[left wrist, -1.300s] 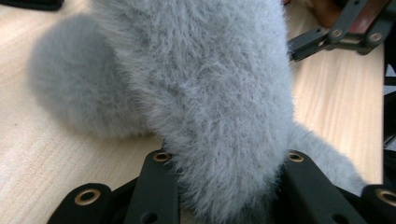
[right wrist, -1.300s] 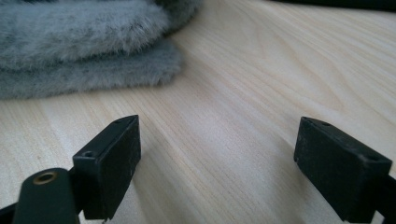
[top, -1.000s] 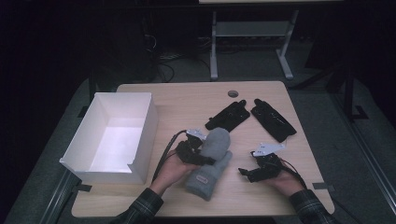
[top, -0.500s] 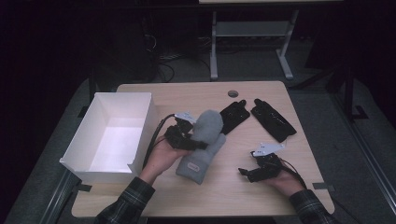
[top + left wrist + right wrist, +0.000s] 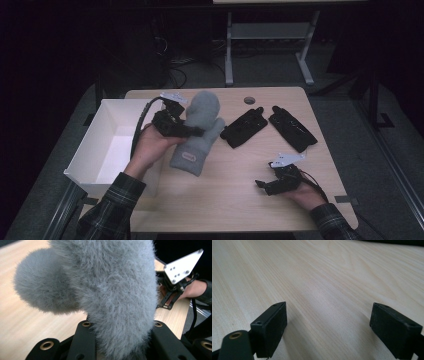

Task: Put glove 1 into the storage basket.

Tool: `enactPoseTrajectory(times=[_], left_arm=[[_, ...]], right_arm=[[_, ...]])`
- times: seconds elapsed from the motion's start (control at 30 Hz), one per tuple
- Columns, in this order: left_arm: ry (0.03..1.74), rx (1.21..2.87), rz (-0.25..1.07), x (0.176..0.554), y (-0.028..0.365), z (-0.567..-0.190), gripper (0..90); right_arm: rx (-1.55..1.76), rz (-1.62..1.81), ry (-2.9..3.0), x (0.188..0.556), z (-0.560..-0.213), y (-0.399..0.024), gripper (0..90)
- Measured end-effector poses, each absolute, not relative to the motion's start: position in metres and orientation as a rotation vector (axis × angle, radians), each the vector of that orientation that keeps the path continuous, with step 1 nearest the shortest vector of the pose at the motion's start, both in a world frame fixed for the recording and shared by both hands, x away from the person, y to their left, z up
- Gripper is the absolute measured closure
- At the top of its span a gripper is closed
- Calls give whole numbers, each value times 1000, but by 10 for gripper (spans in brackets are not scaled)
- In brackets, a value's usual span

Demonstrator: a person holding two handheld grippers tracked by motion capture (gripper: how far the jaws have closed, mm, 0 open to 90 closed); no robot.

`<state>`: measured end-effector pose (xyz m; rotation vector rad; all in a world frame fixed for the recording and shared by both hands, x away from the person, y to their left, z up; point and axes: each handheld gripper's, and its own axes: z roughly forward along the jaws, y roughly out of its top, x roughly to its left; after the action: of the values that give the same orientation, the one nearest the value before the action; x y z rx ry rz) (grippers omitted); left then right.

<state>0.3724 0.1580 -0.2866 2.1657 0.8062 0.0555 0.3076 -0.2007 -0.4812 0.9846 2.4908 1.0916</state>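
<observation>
A fuzzy grey mitten (image 5: 197, 131) hangs in the air over the table's left half, thumb to the right and cuff with its small label lowest. My left gripper (image 5: 192, 132) is shut on its middle; in the left gripper view the mitten (image 5: 105, 290) bulges up from between the two black jaws. Near the table's front right, my right gripper (image 5: 261, 184) rests low on the wood with its jaws wide apart. In the right gripper view bare tabletop (image 5: 324, 285) lies between the fingers (image 5: 270, 327).
An open white box (image 5: 112, 145) stands at the table's left edge, right beside the raised mitten. Two black gloves (image 5: 245, 126) (image 5: 292, 128) lie flat at the back right. A small round grommet (image 5: 249, 100) sits near the far edge.
My left gripper has lifted the grey mitten off the table and carried it up and away, toward the back left beside the white box. The right gripper has stayed put.
</observation>
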Motion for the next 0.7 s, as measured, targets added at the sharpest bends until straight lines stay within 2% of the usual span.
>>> enactPoseTrajectory(times=[0.4, 0.7], left_arm=[[872, 2110, 86, 381, 208, -247, 704], [971, 2050, 135, 379, 266, -228, 704]], right_arm=[[983, 1091, 2491, 308, -481, -201, 143], [983, 1092, 2491, 308, -481, -201, 143]])
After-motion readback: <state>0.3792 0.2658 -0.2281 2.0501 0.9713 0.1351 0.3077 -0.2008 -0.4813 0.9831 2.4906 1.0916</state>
